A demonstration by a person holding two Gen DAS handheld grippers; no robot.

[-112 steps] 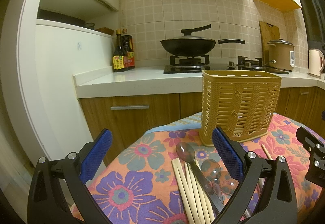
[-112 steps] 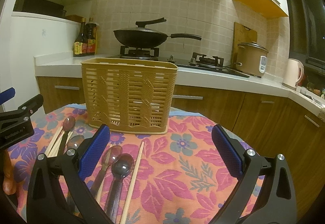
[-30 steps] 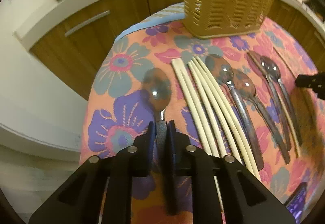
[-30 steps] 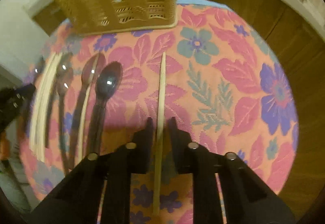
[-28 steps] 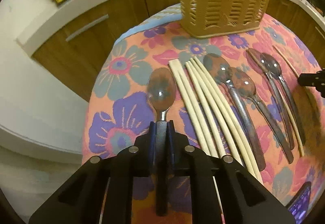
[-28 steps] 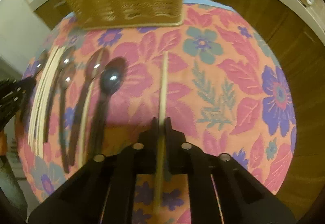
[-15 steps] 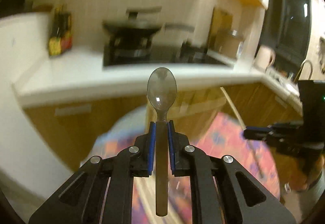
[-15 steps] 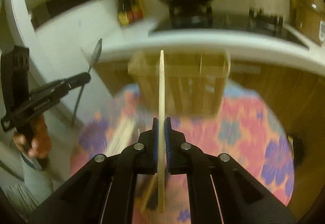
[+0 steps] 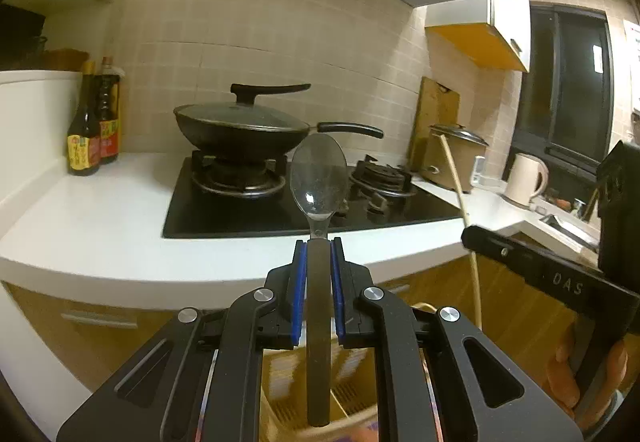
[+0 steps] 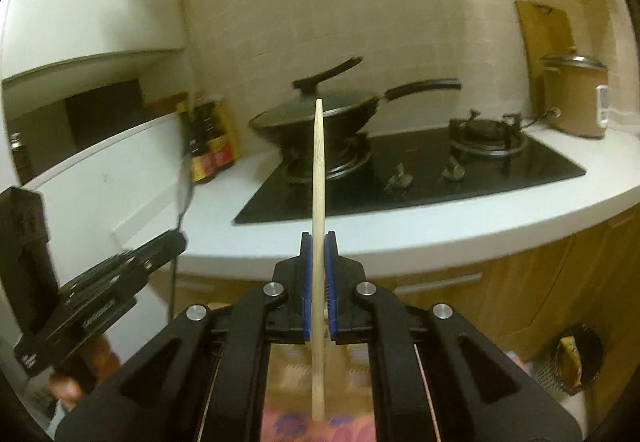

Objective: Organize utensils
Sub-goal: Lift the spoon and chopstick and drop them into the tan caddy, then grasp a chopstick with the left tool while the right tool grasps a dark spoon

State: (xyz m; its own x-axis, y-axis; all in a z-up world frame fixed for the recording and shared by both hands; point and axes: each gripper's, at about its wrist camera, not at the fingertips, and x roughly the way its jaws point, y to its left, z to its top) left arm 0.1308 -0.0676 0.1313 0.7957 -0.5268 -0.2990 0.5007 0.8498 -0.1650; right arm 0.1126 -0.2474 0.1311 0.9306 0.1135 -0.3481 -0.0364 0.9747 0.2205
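Observation:
My left gripper (image 9: 319, 244) is shut on a metal spoon (image 9: 318, 177), held upright with its bowl up and its handle hanging below the jaws. My right gripper (image 10: 319, 238) is shut on a single wooden chopstick (image 10: 319, 161), also held upright. Both are raised above the tan slotted utensil basket (image 9: 352, 402), whose rim shows blurred below each gripper and in the right wrist view (image 10: 296, 370). The right gripper with its chopstick (image 9: 460, 193) shows at the right of the left wrist view. The left gripper with its spoon (image 10: 188, 185) shows at the left of the right wrist view.
Behind stands a white counter (image 9: 100, 226) with a black hob, a lidded wok (image 9: 240, 129), sauce bottles (image 9: 92, 129), a rice cooker (image 9: 456, 153) and a kettle (image 9: 524, 181). The floral tablecloth (image 10: 288, 426) shows at the bottom edge.
Both grippers closed on their utensils on the table, lifted them and tipped them upright. They now hold steadier and higher above the basket than half a second ago.

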